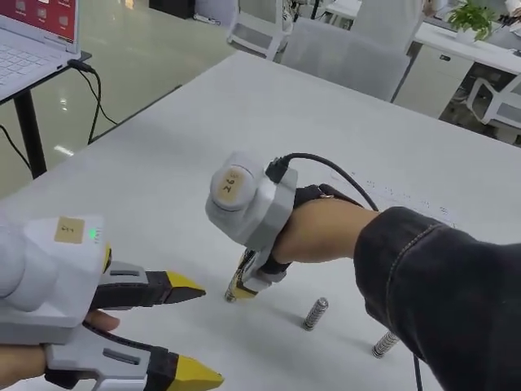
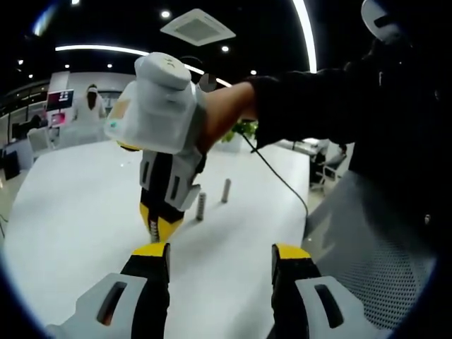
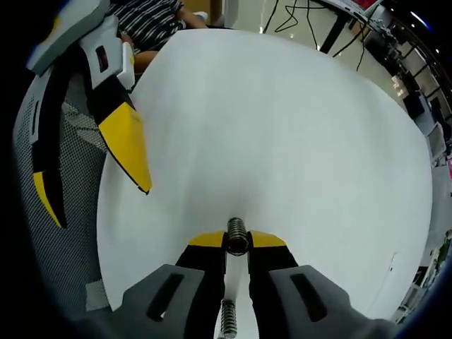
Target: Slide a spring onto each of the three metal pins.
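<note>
While the right gripper [image 1: 236, 292] points steeply down at the smooth white table [image 1: 244, 122], its 2 yellow-tipped jaws are pressed together on a spring [image 3: 237, 232], a small grey metal coil pinched right at the tips. From the right gripper view the spring is seen end-on, with a round dark opening ringed by shiny wire. In the head view its lower end sits at the table surface, though contact cannot be told. A hand [image 1: 317, 232] wraps the gripper's glossy white rounded body, a dark denim sleeve [image 1: 440, 269] runs back from it, and a black cable [image 1: 326, 163] loops off the top. A second spring [image 1: 316, 314] stands just beside the right gripper on the sleeve side, upright, tightly ribbed and silver. A third spring [image 1: 385, 344] stands beyond it, partly under the sleeve. In the left gripper view these 2 appear as short grey upright cylinders behind the right gripper, the farther 1 too blurred to show its coils. Near the table's close edge, the left gripper [image 1: 212, 334] hovers with its jaws spread wide and nothing between them. Its wedge-shaped yellow tips on black and grey matte fingers aim toward the right gripper and stay well apart from it.
</note>
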Motion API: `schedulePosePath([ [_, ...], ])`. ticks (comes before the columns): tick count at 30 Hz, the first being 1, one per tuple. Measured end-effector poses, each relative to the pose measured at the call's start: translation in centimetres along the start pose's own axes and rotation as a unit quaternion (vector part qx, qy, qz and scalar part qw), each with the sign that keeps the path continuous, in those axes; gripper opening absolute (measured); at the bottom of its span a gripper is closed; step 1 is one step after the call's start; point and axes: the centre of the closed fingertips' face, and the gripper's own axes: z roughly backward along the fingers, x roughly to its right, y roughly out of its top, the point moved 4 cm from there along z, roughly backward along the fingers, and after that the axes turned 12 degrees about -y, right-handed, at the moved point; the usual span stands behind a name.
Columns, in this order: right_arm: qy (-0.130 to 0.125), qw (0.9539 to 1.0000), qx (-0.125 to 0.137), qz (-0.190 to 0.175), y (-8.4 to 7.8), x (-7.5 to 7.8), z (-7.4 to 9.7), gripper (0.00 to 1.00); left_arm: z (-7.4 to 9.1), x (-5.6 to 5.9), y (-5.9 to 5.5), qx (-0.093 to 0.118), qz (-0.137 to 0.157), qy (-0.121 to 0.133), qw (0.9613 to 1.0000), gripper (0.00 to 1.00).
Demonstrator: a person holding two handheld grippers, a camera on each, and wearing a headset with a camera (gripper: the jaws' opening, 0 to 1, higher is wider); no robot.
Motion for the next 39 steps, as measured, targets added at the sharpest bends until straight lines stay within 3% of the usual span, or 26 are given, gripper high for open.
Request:
schedulePosePath([
  [15, 0.005, 0.9997, 0.021, -0.011, 0.0, -0.2, -0.4, 0.07, 0.2, 0.0, -0.1, -0.002, 0.001, 0.0, 1.0, 0.52],
  [28, 0.013, 0.9996, -0.021, -0.011, -3.1, -0.5, 0.8, 0.07, 0.1, 0.1, -0.2, -0.004, 0.001, -0.003, 1.0, 0.52],
  [39, 0.015, 0.9991, -0.019, -0.034, -3.1, -0.9, 0.5, 0.08, 0.0, 0.2, -0.3, -0.006, 0.001, -0.003, 1.0, 0.52],
])
